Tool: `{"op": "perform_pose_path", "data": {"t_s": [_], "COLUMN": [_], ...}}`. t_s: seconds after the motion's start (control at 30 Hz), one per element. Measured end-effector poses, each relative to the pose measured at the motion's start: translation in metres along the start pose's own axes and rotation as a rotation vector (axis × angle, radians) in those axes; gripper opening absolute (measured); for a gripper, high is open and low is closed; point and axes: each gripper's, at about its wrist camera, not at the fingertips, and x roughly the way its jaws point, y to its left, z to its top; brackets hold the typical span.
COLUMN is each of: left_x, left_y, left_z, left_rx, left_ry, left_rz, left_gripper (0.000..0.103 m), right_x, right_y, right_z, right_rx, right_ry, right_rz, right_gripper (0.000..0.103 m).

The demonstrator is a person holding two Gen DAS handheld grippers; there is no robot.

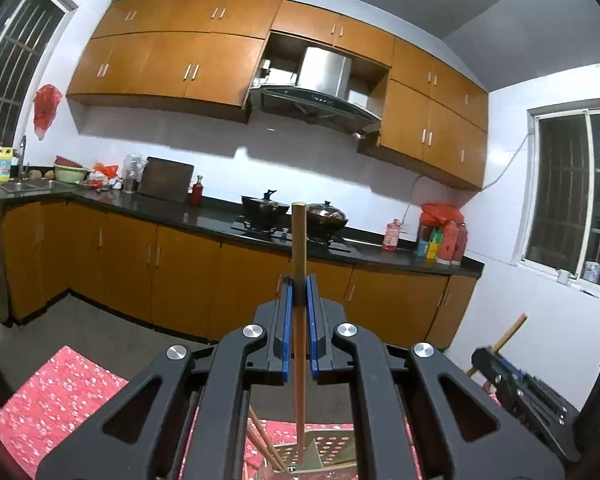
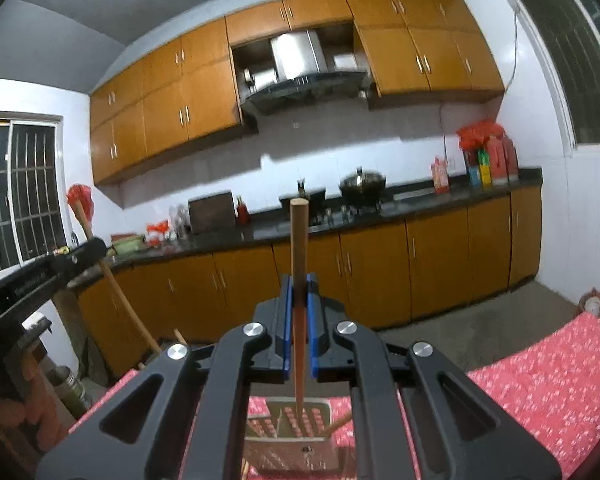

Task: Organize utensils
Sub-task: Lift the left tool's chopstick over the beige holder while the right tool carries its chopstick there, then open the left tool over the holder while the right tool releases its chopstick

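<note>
A wooden chopstick (image 1: pixel 299 240) stands nearly upright in the left claw (image 1: pixel 299 292), pinched between its blue pads (image 1: pixel 286 320), with the blunt top end rising well above the fingertips and the thin end reaching down toward a perforated metal holder (image 1: pixel 332 446) below. More chopsticks (image 1: pixel 262 440) lean inside that holder at its left side. The holder sits on a table covered with a red cloth with small white flowers (image 1: pixel 60 396).

The right claw (image 2: pixel 299 292) is likewise closed narrow on a second wooden chopstick (image 2: pixel 299 240), held almost upright between its blue pads (image 2: pixel 287 320), the lower tip hanging above the same holder (image 2: pixel 288 420). Another stick (image 2: pixel 338 424) lies slanted at the holder's right edge. The flowered cloth (image 2: pixel 540 380) spreads to the right of it.

Each claw shows in the other's view: the right one at the far right edge of the left camera (image 1: pixel 512 376), its stick poking up at an angle, and the left one at the left edge of the right camera (image 2: pixel 52 268).

Beyond the table is a kitchen with orange wooden cabinets (image 1: pixel 172 64) above and below a dark countertop (image 1: pixel 220 220). On the counter stand two dark pots on a stove (image 1: pixel 292 216), a red bottle (image 1: pixel 196 192), a dark cutting board (image 1: pixel 165 179) leaning on the wall, and red containers (image 1: pixel 444 236) near the corner. A steel range hood (image 1: pixel 320 88) hangs over the stove, and barred windows (image 1: pixel 580 192) sit in the side walls.
</note>
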Motion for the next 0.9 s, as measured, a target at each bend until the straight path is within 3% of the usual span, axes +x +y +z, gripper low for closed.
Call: {"op": "perform_pose_path", "data": {"t_s": [0.33, 0.47, 0.53, 0.6, 0.9], "left_x": [0.028, 0.026, 0.022, 0.015, -0.035], "left_y": [0.002, 0.007, 0.009, 0.011, 0.026], "left_z": [-0.044, -0.048, -0.045, -0.042, -0.029], "left_rx": [-0.025, -0.029, -0.030, -0.028, -0.038], "left_ry": [0.096, 0.126, 0.125, 0.111, 0.082], "left_rz": [-0.007, -0.002, 0.008, 0.021, 0.007], "left_gripper": [0.007, 0.010, 0.027, 0.033, 0.033], "right_x": [0.021, 0.018, 0.014, 0.008, -0.048], "right_y": [0.001, 0.000, -0.001, -0.001, -0.007], "right_z": [-0.032, -0.036, -0.035, -0.033, -0.027], "right_rx": [0.005, 0.003, 0.006, 0.004, 0.004], "right_ry": [0.099, 0.108, 0.102, 0.091, 0.024], "right_rz": [0.023, 0.019, 0.016, 0.014, 0.001], "right_gripper": [0.008, 0.020, 0.024, 0.025, 0.025]}}
